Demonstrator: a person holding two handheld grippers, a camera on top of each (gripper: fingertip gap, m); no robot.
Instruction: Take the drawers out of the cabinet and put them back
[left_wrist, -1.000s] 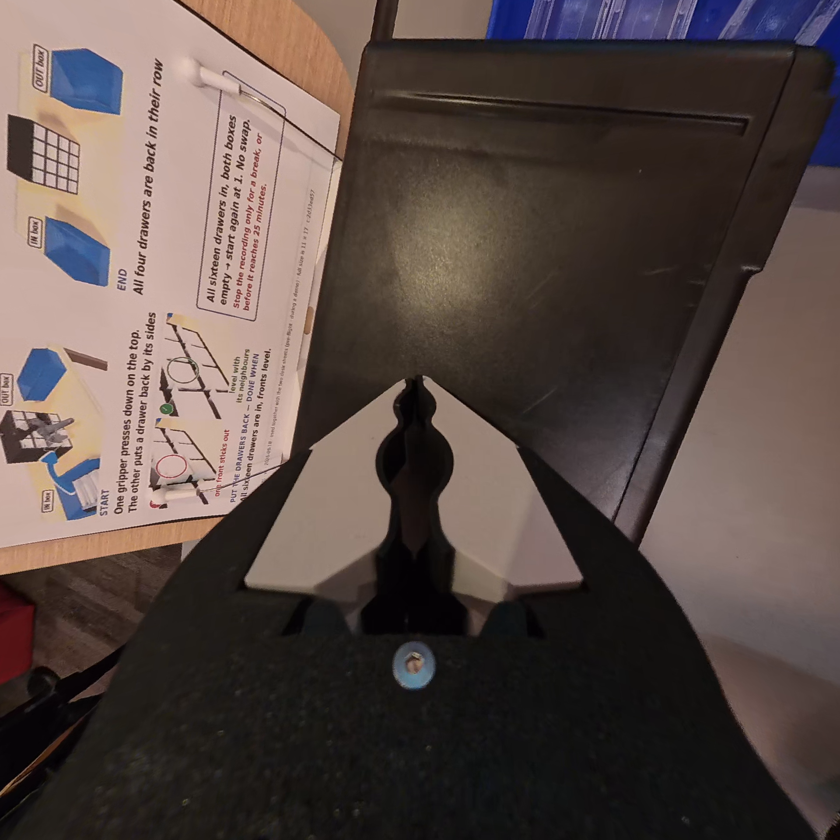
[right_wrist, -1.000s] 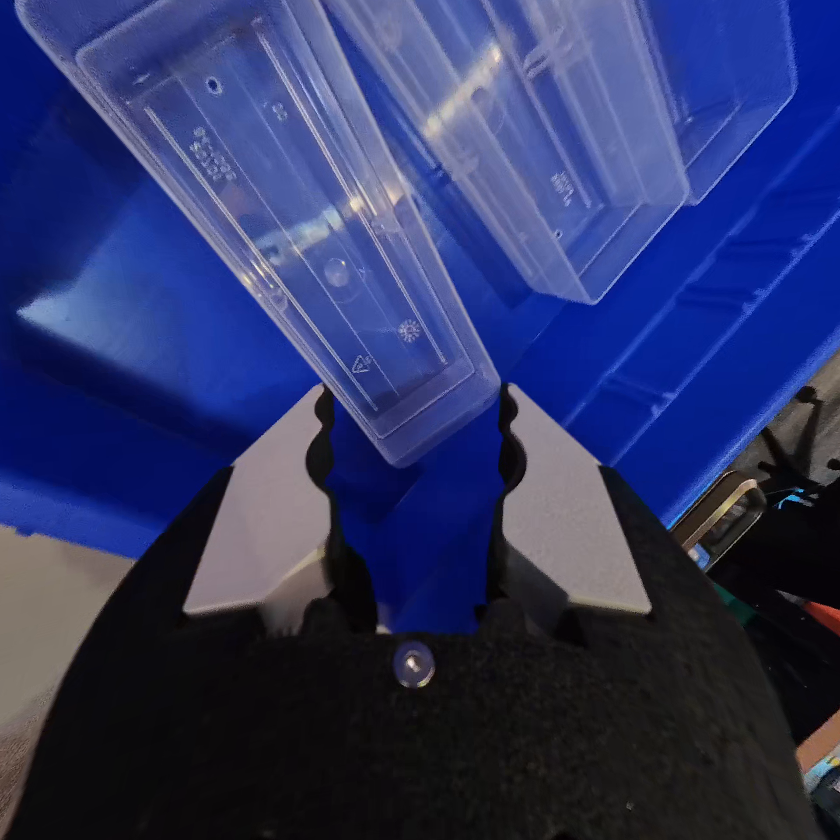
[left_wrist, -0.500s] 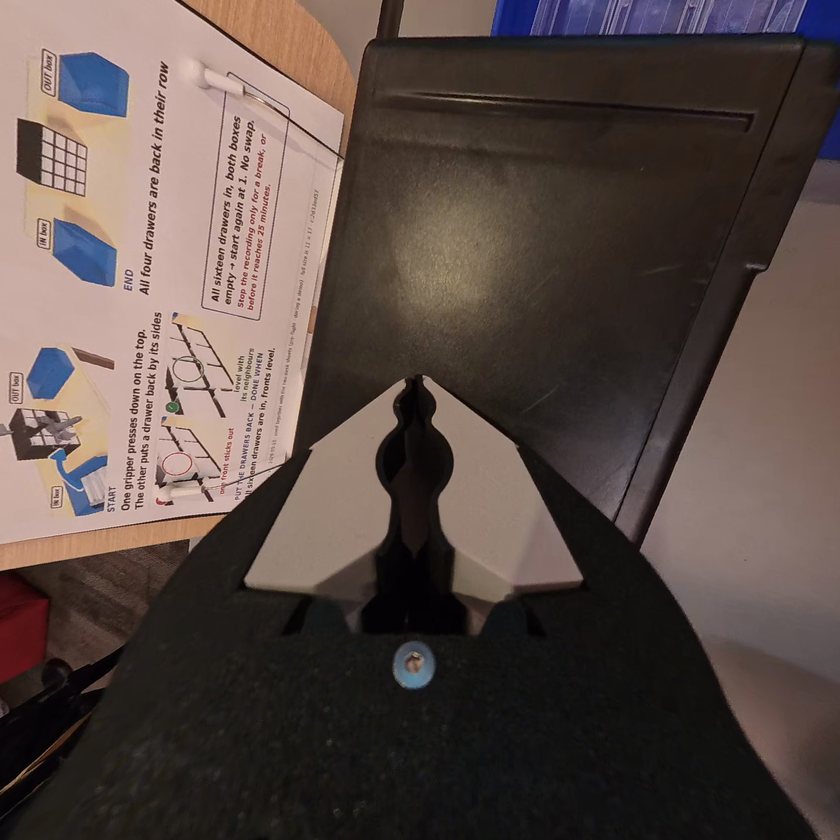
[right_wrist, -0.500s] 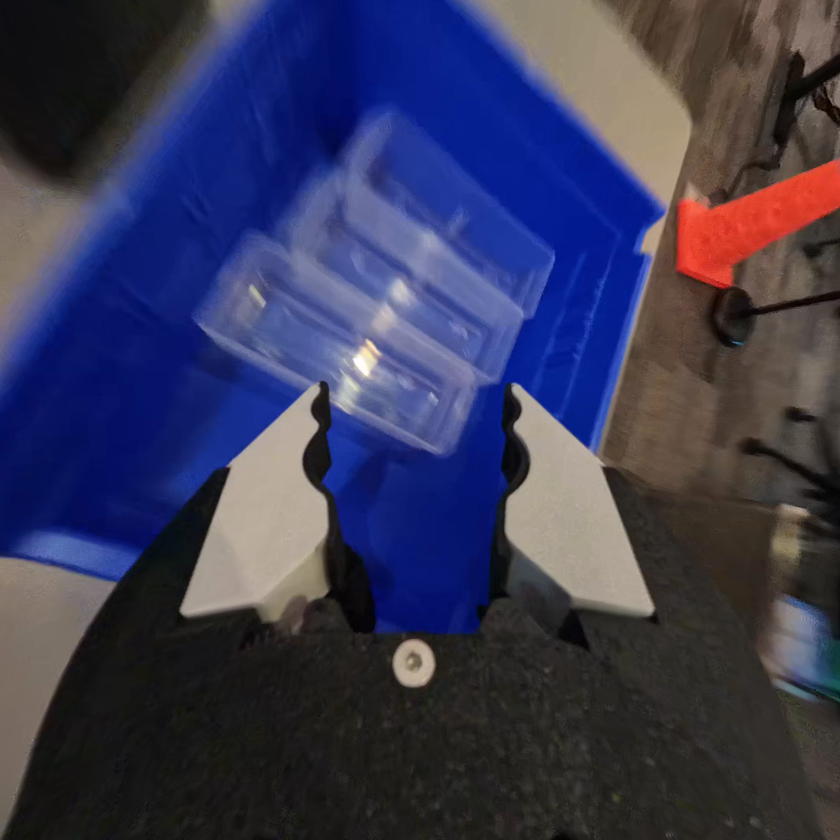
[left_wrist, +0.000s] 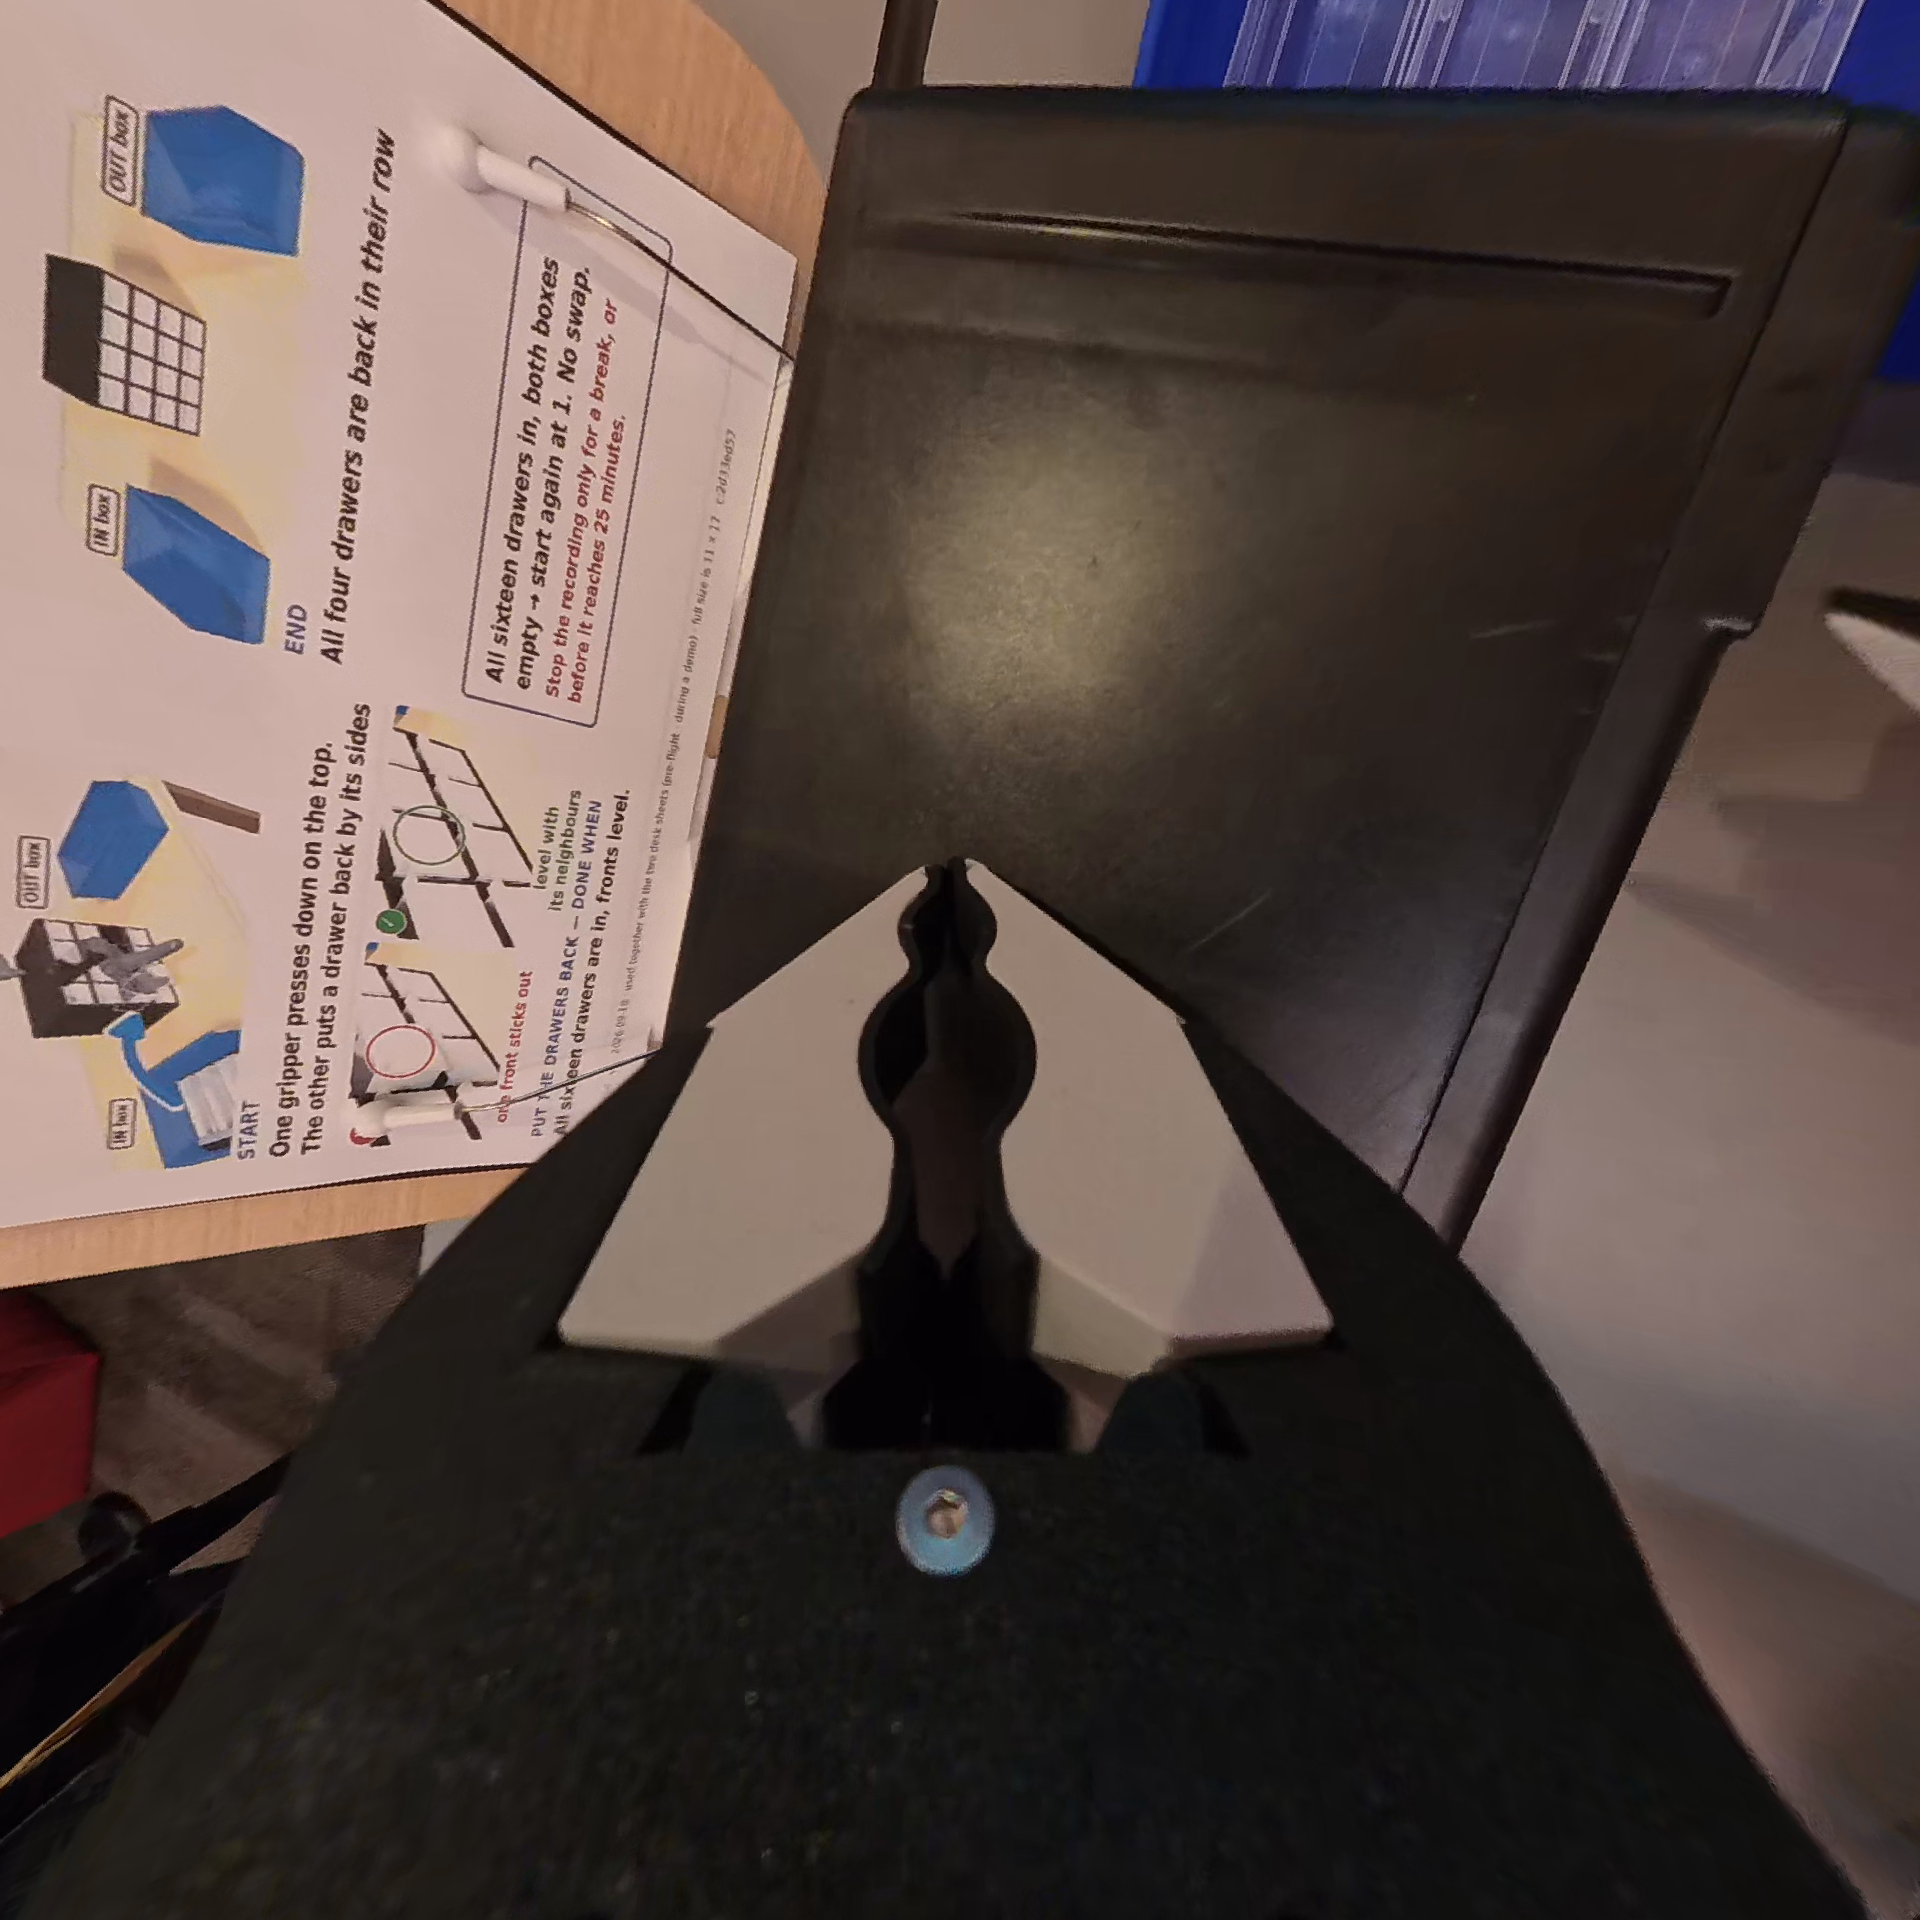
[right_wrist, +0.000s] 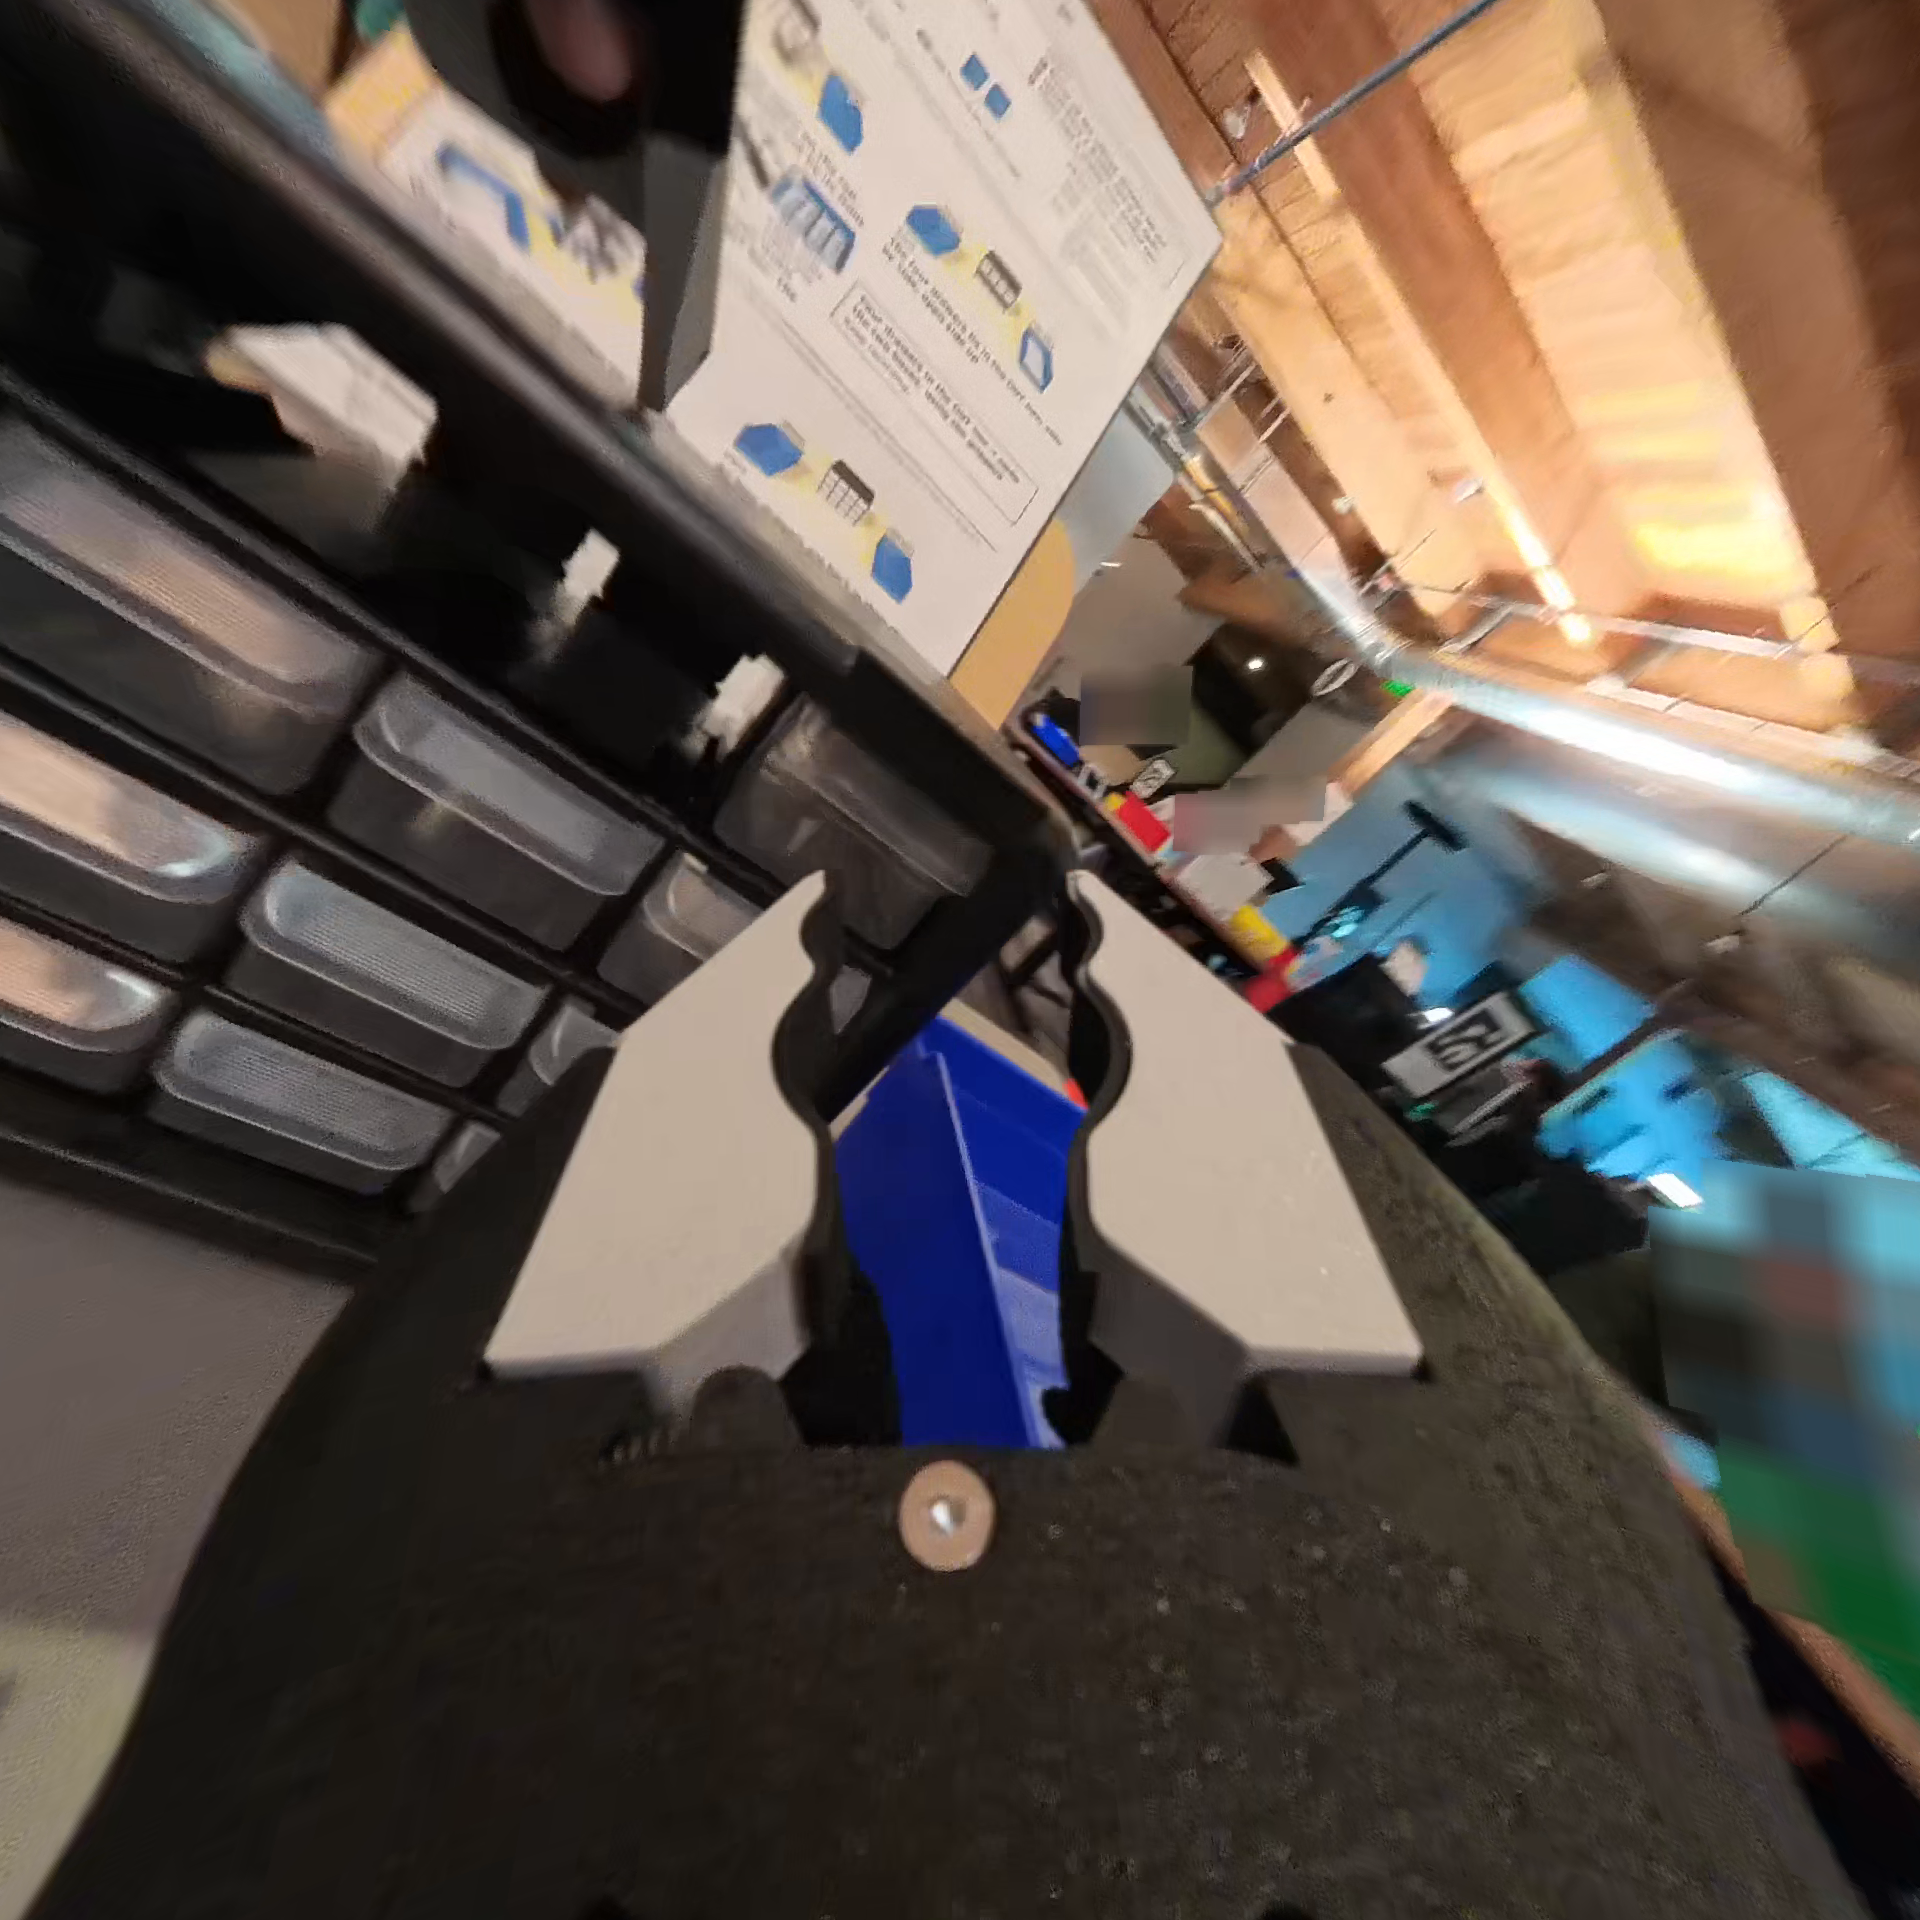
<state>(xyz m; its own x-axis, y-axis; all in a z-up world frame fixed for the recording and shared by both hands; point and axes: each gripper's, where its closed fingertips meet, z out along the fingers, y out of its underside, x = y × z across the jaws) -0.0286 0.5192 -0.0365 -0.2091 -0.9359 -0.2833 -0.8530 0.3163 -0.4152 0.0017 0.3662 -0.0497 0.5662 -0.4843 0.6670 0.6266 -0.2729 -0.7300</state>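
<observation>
My left gripper (left_wrist: 948, 868) is shut and empty, its tips resting on the flat black top of the cabinet (left_wrist: 1195, 582). In the right wrist view the cabinet (right_wrist: 436, 582) shows its front, tilted, with rows of clear drawers (right_wrist: 488, 805) in their slots; a few slots in the top row look empty. The left gripper (right_wrist: 665, 312) shows on top of it. My right gripper (right_wrist: 945, 904) is open and empty, in front of the cabinet's right corner. A blue bin (right_wrist: 966, 1195) lies beyond, seen between its fingers.
A printed instruction sheet (left_wrist: 343, 582) lies on a wooden board left of the cabinet and also shows in the right wrist view (right_wrist: 935, 312). A blue bin (left_wrist: 1507, 42) sits behind the cabinet. The pale tabletop (left_wrist: 1714, 1039) runs to the right. The room behind is blurred.
My right gripper has lifted out of the blue bin, leaving the clear drawers there, and swung round to face the cabinet front. It stayed open. The left gripper has held still on the cabinet top.
</observation>
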